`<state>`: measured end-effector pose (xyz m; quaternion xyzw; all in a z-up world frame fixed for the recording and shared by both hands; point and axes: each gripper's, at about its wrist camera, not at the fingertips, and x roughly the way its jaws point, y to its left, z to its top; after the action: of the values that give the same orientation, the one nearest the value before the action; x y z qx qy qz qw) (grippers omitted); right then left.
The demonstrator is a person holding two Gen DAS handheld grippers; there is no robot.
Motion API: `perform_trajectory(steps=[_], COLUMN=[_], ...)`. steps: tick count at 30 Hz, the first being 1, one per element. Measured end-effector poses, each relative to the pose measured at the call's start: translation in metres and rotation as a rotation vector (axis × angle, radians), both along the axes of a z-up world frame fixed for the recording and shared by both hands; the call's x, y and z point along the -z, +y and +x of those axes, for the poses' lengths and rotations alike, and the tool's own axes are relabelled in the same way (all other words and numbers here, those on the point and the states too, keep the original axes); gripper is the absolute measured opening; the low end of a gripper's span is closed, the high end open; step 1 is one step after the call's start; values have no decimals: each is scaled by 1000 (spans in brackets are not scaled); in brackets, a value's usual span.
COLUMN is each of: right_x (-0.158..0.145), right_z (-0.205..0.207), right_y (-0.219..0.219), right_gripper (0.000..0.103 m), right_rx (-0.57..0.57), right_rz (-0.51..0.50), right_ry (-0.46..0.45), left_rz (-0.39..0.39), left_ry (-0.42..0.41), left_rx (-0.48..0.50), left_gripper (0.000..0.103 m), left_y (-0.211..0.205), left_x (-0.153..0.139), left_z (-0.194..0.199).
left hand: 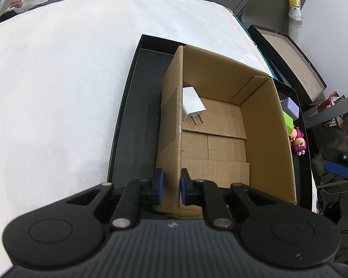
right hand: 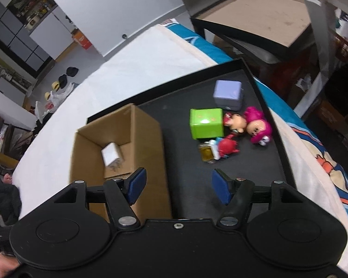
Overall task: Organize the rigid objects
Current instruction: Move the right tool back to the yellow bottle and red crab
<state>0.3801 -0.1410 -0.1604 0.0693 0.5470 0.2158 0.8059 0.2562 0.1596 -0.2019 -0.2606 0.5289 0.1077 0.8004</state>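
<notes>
The cardboard box point(left hand: 222, 125) wall is pinched by the L gripper point(left hand: 172, 186); box sits in black tray point(left hand: 136, 106) w/ white charger point(left hand: 192, 104) inside. R gripper point(right hand: 179, 186) is held spread wide above tray, nothing grasped; toys point(right hand: 232, 127) are left loose beside box.

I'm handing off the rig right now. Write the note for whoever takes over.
Left gripper: shut on the cardboard box near wall, steadying it.
Right gripper: open, empty, above the black tray.
Done: white charger lies in the box.
Left: green cube, lavender cube, two pink-haired dolls, red crab toy and yellow bottle lie loose on the tray, right of the box.
</notes>
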Motion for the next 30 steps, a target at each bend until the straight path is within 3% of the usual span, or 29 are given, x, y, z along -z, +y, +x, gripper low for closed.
perform_trajectory(steps=[3, 6, 16, 23, 26, 30], right_x=[9, 16, 46, 69, 73, 77], right_z=[3, 4, 7, 11, 13, 18], right_y=[-8, -13, -12, 6, 12, 14], right_gripper=[65, 74, 74, 75, 87, 87], right_rx=[10, -4, -43, -108, -128, -128], right_rz=[-2, 0, -19, -119, -146, -167], right_ry=[10, 2, -39, -113, -141, -156], left_rz=[5, 9, 21, 36, 35, 29], left_ry=[3, 6, 12, 13, 11, 8], left_rx=[2, 3, -14, -25, -34, -55], left_gripper=[14, 13, 14, 14, 14, 14], left_y=[-1, -1, -2, -2, -2, 0], left_x=[0, -1, 2, 3, 4, 5], left_z=[1, 1, 3, 5, 5, 4])
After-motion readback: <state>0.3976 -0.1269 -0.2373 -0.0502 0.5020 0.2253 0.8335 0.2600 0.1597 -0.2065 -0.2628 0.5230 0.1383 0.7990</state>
